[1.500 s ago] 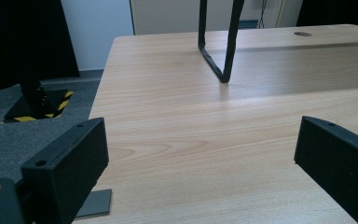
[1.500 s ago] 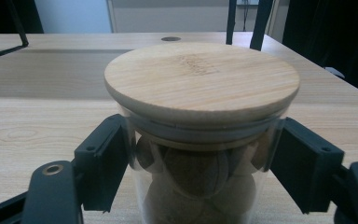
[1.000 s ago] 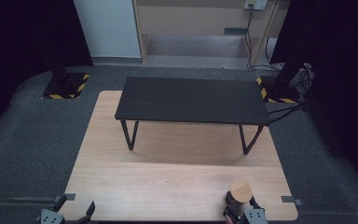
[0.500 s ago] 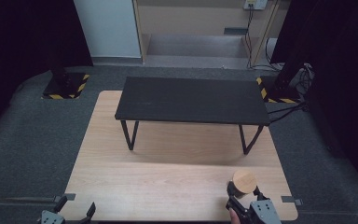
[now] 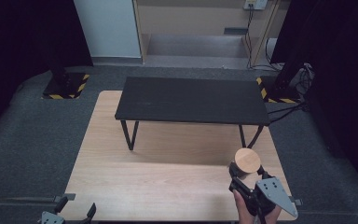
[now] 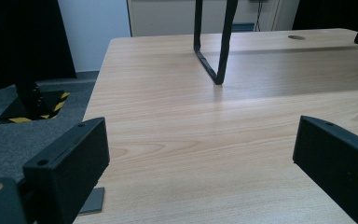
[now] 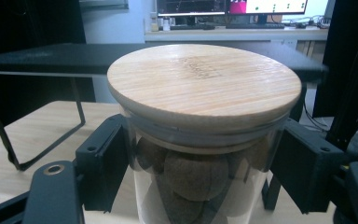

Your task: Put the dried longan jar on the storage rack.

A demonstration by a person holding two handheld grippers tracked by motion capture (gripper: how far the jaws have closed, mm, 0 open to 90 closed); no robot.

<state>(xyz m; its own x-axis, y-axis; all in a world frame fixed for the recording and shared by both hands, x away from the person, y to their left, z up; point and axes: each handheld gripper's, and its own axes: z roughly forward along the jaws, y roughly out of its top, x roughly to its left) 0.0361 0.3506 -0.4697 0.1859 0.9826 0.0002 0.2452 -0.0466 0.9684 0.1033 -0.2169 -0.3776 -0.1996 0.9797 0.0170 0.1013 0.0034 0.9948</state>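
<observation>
A clear glass jar (image 7: 200,182) full of brown balls, capped with a round wooden lid (image 5: 247,160) (image 7: 204,83), is held upright in the air over the near right part of the wooden table (image 5: 168,163). My right gripper (image 5: 245,176) is shut on the jar, one jaw pressed on each side of the glass just under the lid. A hand holds that gripper at the bottom edge of the high view. My left gripper (image 5: 74,212) (image 6: 200,163) rests low at the table's near left corner, jaws wide apart with only bare wood between them.
A black shelf (image 5: 193,100) on thin metal legs (image 6: 216,42) stands across the far half of the table. Dark carpet (image 5: 32,135) surrounds the table, with yellow-black striped bases (image 5: 67,86) at the back and cables (image 5: 298,77) at the far right.
The right gripper has lifted the jar and carried it a little away from the near edge toward the shelf. The left gripper has stayed where it was.
</observation>
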